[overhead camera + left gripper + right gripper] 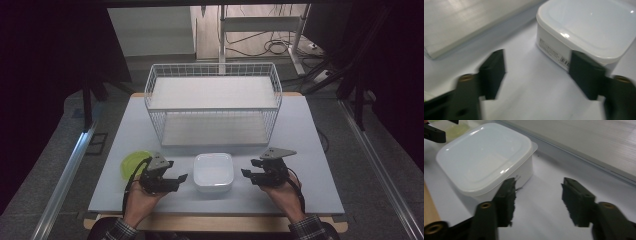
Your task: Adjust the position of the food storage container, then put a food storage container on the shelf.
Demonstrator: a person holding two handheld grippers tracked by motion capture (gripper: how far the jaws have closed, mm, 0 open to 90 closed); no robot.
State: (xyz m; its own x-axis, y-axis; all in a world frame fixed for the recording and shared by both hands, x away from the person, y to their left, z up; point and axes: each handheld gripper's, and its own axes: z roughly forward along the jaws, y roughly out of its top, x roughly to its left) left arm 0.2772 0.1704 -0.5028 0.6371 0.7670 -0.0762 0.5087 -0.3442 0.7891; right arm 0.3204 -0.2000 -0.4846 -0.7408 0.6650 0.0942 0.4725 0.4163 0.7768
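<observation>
Black and blurred at the bottom of each gripper view, my jaws stand apart with bare counter [300, 150] between them. Left gripper [176, 179] and right gripper [246, 173] flank the white lidded container [213, 171], each just beside it and holding nothing. Its lid is on, so what is inside I cannot tell. Behind my left gripper lies a lime-green dish [132, 162]; whether it holds anything I cannot tell. Beyond the container stands a white wire basket [212, 107] with two flat white shelves, both bare.
</observation>
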